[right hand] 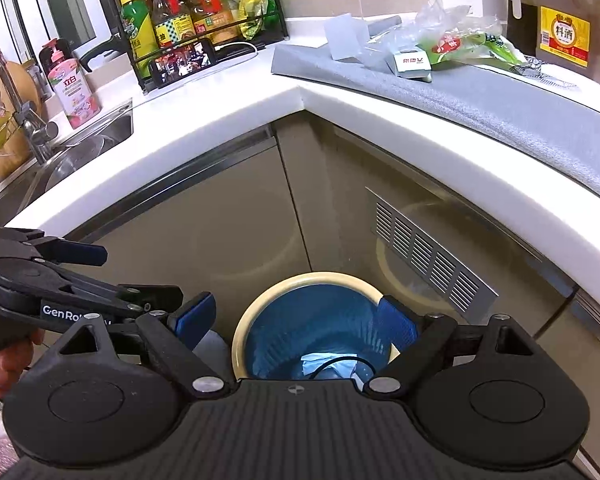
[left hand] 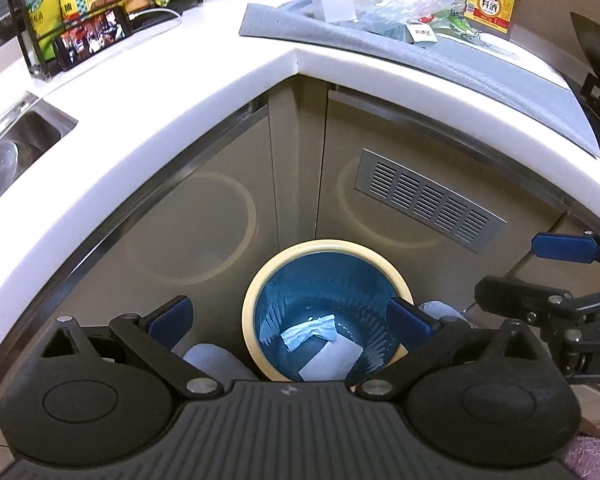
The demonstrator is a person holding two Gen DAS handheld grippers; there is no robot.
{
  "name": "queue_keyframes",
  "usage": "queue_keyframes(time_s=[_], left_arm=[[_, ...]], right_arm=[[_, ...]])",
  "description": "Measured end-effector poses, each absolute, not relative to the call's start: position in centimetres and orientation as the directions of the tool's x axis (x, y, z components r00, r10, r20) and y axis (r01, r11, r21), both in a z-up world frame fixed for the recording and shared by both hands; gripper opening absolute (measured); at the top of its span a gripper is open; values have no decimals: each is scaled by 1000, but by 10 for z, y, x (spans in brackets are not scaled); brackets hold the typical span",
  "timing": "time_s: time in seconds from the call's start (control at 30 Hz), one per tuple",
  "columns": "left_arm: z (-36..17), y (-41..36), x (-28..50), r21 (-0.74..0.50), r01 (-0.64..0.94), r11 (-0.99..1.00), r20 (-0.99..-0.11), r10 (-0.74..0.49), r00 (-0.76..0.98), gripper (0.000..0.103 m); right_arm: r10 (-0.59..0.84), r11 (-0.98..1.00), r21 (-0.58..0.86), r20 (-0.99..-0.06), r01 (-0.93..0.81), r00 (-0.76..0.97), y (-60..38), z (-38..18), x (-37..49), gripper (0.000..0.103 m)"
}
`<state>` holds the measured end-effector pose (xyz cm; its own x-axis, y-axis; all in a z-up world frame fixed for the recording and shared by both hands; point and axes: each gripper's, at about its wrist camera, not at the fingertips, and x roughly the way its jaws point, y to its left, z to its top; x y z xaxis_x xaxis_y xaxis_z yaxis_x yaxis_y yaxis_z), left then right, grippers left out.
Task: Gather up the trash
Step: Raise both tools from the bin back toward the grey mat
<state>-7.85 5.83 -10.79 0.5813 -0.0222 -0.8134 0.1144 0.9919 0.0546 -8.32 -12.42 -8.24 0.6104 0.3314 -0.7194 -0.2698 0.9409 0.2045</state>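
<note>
Trash (left hand: pixel 320 334) in bin (left hand: pixel 256 300); below spread fingers (left hand: pixel 408 318).

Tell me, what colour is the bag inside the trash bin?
Blue liner, best seen in the left wrist view.

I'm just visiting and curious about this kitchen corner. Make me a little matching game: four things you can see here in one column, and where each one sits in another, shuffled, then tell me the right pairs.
Things:
1. trash bin
2. phone
3. cooking wine bottle
4. pink pump bottle

Places:
A. beside the sink
B. on the floor in the cabinet corner, with paper inside
C. at the far right end of the grey mat
D. leaning against the black bottle rack, screen lit

Pairs: 1-B, 2-D, 3-C, 4-A
</note>
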Motion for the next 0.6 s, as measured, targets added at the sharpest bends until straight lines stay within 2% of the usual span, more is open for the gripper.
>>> queue_keyframes(time_s=[0.6], left_arm=[[-110,64,-82,61,118,991,-810,-20,585,103]], right_arm=[[324,942,203,-751,-266,575,-118,-92,-78,90]])
